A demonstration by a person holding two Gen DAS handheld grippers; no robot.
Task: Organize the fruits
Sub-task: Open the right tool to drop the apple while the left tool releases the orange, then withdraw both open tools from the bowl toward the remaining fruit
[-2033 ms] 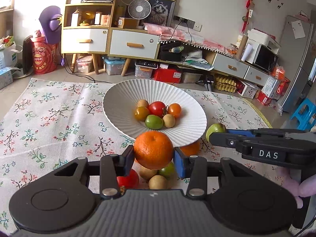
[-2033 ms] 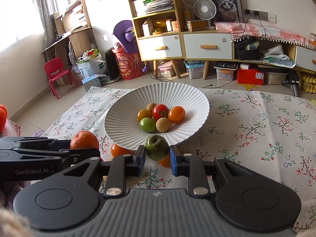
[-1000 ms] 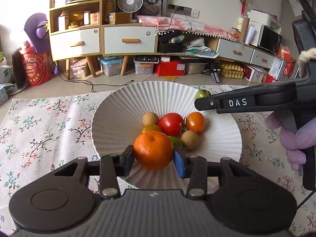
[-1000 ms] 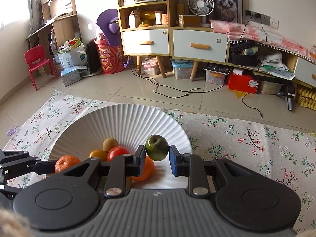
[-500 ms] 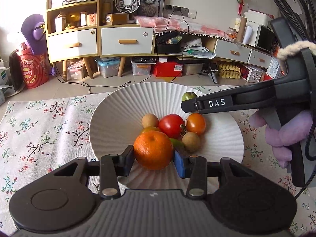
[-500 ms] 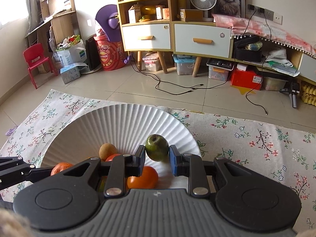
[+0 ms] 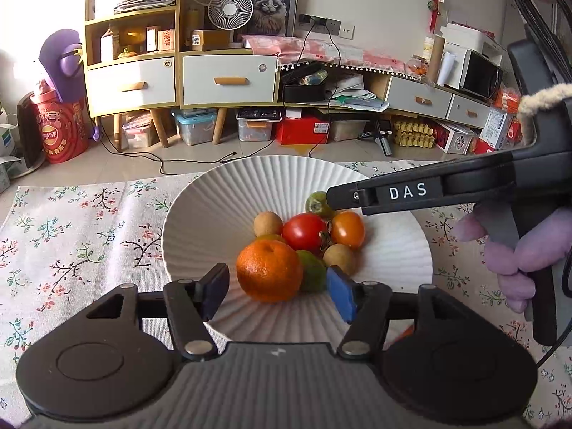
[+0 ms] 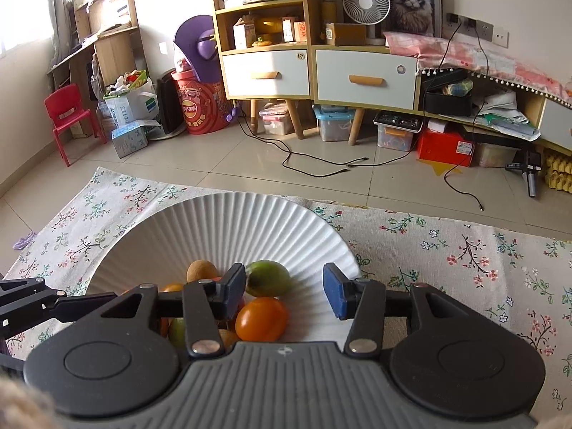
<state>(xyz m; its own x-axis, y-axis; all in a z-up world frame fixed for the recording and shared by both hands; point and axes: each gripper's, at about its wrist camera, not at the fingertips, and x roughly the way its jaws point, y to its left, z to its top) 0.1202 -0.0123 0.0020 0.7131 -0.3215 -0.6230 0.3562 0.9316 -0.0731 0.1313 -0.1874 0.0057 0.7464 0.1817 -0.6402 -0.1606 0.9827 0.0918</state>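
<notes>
We list: floral cloth (image 7: 82, 225) on tiled floor (image 8: 200, 157); white bowl (image 7: 221, 200) holding orange (image 7: 269, 270); right gripper (image 7: 334, 198) marked "DAS". Both grippers' fingers just opened, parted, gripping nothing; left gripper (image 7: 275, 295) straddles orange.

bright daylight floods in from the upper left of both views, blowing out the window (image 8: 25, 3) and the wall beside the shelf (image 7: 132, 35) — fisheye bending curves the edges, corners go dark, the centre stays sharp, shadows are soft.
</notes>
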